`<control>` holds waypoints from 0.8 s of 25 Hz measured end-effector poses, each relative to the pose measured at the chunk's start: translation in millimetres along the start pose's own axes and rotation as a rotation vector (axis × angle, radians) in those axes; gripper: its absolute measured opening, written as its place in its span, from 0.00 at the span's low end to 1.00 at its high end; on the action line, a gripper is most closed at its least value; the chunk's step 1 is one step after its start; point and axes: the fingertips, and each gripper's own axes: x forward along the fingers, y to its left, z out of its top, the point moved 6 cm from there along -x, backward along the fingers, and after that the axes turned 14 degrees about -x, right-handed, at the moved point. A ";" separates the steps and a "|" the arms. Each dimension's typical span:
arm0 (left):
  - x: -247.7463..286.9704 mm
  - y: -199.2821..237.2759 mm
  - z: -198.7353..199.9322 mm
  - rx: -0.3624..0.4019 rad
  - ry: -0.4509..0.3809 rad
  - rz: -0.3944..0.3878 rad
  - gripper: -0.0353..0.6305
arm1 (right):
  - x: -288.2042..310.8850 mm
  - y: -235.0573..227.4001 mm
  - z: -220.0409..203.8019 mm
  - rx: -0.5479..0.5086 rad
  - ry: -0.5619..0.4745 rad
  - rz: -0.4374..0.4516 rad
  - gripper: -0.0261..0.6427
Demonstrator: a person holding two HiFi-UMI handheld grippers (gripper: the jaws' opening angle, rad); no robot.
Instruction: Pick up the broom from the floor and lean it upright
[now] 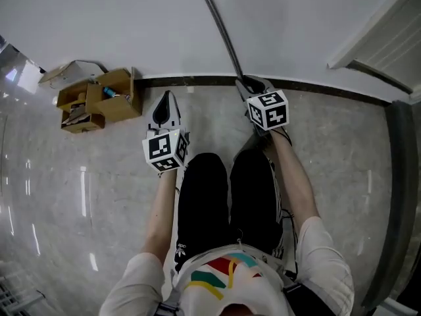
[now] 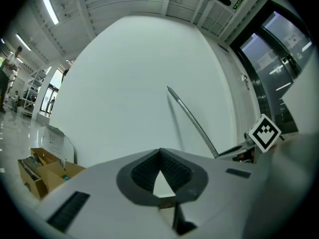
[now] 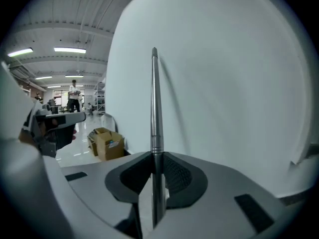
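Right claw [image 3: 153, 158] pinching broom handle [image 3: 155, 98], pole slanting up before white wall [image 1: 131, 18] (broom head out of view). Left claw [image 2: 160, 152] pressed together, empty. Risks: thin smooth pole pivots in pads; leaned badly, slides along wall, foot skids on glossy floor [image 1: 99, 196]

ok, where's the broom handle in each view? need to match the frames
Head view: broom handle slants from top centre down into the right tool.
Left gripper view: handle is a thin diagonal, right of centre.
Right gripper view: handle vertical, dead centre, clamped.
Shared landmark: cardboard box, left side in all three.
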 end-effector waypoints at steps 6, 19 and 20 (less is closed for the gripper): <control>12.6 -29.0 -3.6 0.009 0.019 -0.045 0.12 | -30.6 -49.7 -13.8 0.111 -0.047 -0.211 0.17; 12.4 -65.7 -4.3 0.066 0.039 -0.078 0.12 | -53.8 -99.3 -20.6 0.277 -0.093 -0.406 0.17; 13.7 -66.9 -5.5 0.065 0.041 -0.077 0.12 | -53.1 -101.7 -20.4 0.279 -0.096 -0.405 0.17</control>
